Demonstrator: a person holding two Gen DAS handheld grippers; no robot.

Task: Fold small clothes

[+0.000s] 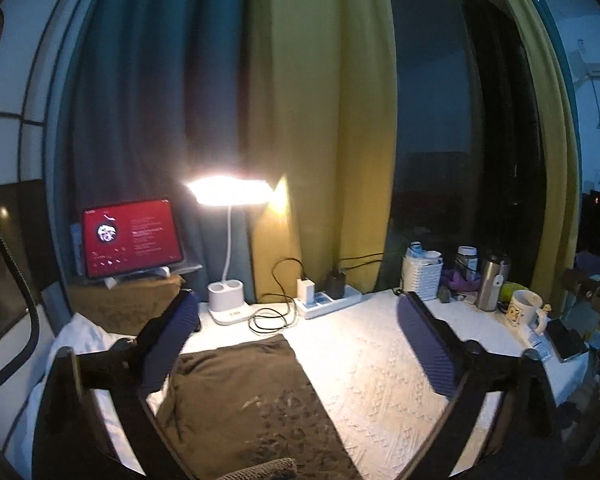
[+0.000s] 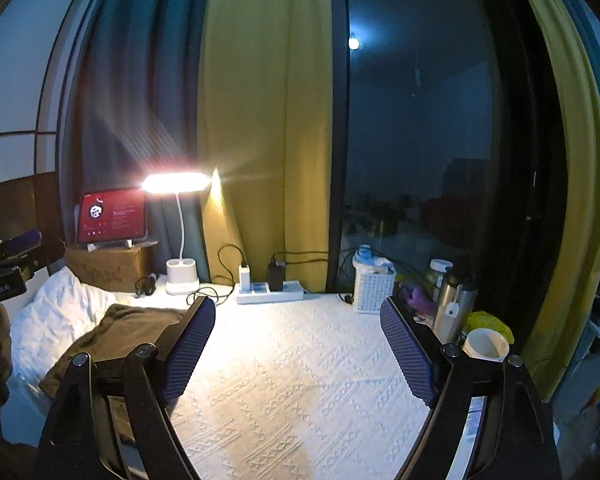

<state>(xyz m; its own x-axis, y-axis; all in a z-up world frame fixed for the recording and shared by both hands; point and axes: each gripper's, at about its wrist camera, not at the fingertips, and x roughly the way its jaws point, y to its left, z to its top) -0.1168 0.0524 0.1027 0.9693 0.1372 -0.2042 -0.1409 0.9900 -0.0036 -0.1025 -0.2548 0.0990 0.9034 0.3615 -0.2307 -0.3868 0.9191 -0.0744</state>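
In the left wrist view the left gripper [image 1: 300,328] stands with its jaws spread wide and nothing between the ribbed blue pads [image 1: 168,344]. Below it, in the lower middle of the frame, a brown garment [image 1: 244,404] lies flat on the white textured cloth [image 1: 380,376], folded to a rough rectangle. A lit desk lamp [image 1: 228,192] glows at centre, a red-screened tablet [image 1: 131,236] at left, a mug [image 1: 525,312] at right

In the right wrist view the right gripper [image 2: 298,332] is likewise wide and empty, over bare white cloth [image 2: 300,380]. The brown garment [image 2: 124,332] sits at lower left, partly behind the left finger. A white basket [image 2: 374,290] and steel flask [image 2: 452,312] stand at right, a power strip [image 2: 270,291] at centre
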